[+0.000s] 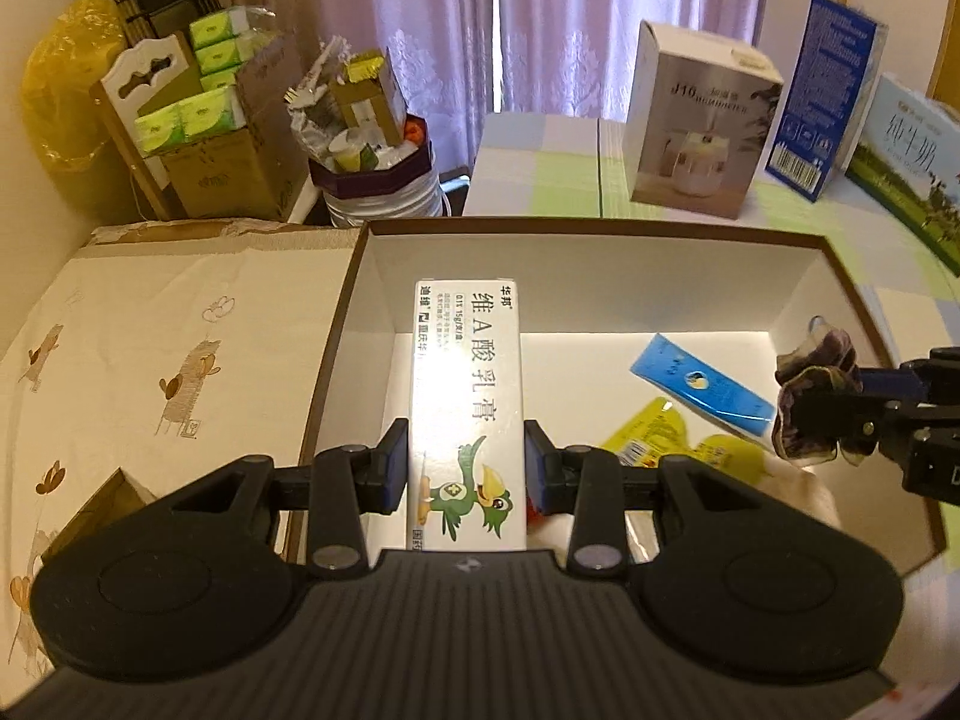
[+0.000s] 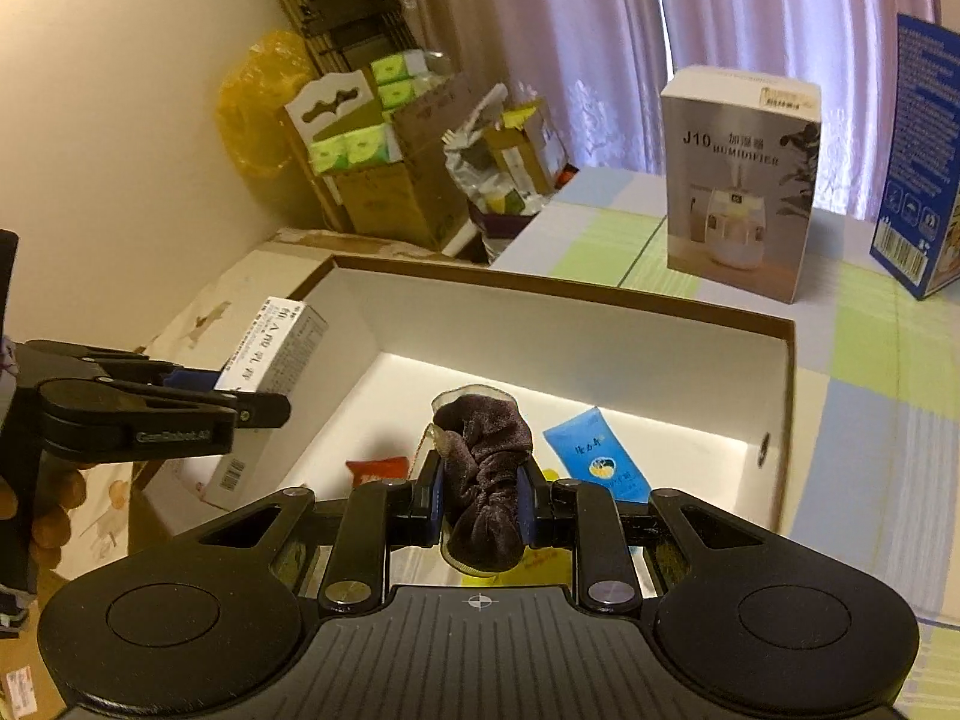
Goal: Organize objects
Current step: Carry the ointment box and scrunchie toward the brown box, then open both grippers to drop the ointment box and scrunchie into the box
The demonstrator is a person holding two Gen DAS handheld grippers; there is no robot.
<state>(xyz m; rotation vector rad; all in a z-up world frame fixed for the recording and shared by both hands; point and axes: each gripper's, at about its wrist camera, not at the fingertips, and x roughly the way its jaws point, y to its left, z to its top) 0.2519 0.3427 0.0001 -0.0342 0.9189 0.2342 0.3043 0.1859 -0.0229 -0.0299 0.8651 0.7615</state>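
Stood on the green-and-lilac checked tablecloth (image 2: pixel 852 360): one large open cardboard box with brown rim and white inside (image 1: pixel 600 228). Beyond it, three upright cartons: one white humidifier carton (image 2: pixel 741 186), one blue carton with a barcode (image 1: pixel 825 102), one pale milk carton with a meadow print (image 1: pixel 912 180). Left of the table, one cream cartoon-printed cloth (image 1: pixel 150 348).

Held over the big box's left half: one long white medicine box with a green cartoon bird (image 1: pixel 465 408), pinched at its sides by the left gripper (image 1: pixel 467 465), blue pads pressed against the cardboard. Clamped in the right gripper (image 2: pixel 483 507): one dark brown velvet scrunchie with a sheer trim (image 2: pixel 486 468), squeezed between both pads, hanging above the box's right half.

Lay on the box floor: one blue flat tube (image 2: pixel 597 459), two yellow sachets (image 1: pixel 651 429), one small red packet (image 2: pixel 378 468), each apart from the white walls.

Counted: two grippers, both closed on something.
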